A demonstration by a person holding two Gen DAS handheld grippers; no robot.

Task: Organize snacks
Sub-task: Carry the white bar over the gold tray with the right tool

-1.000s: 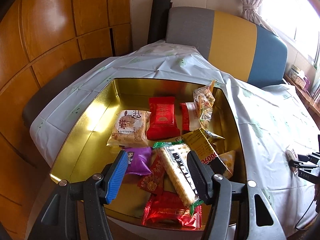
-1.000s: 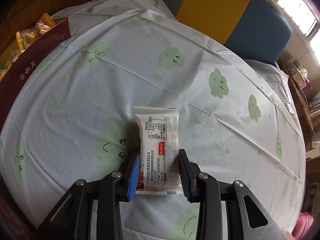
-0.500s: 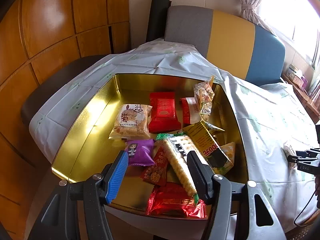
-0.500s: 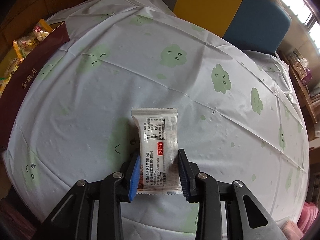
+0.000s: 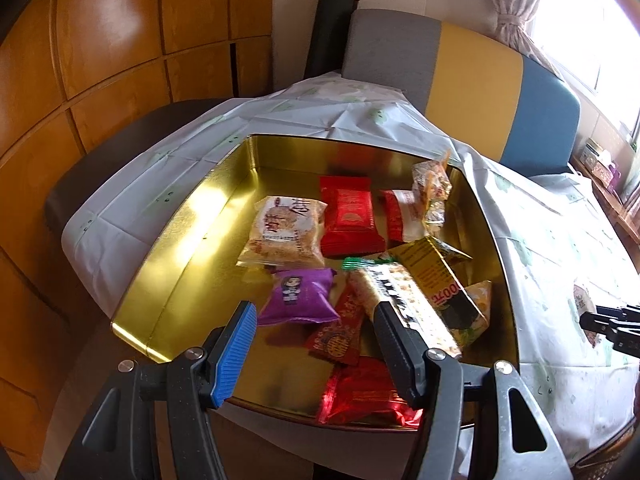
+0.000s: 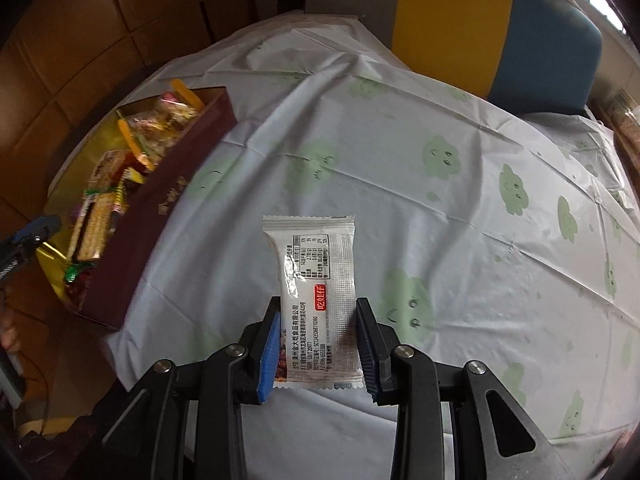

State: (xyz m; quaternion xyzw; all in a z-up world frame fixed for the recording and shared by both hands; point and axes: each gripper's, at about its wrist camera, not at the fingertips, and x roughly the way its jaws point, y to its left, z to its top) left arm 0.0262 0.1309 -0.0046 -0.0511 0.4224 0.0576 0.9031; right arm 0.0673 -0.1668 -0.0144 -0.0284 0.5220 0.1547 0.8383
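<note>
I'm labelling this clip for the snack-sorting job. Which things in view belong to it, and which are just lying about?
Part of the job:
- white printed snack packet, clamped in the right gripper
- gold-lined tin box with maroon sides
- wrapped snacks in it, such as the purple packet
- left gripper, open above the box

Just there:
- cloud-print tablecloth
- grey, yellow and blue bench back

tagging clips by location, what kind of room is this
Probably a home dining room: a table under a cloud-print tablecloth, a padded chair against it, wood wall panels, and a curtained window.
</note>
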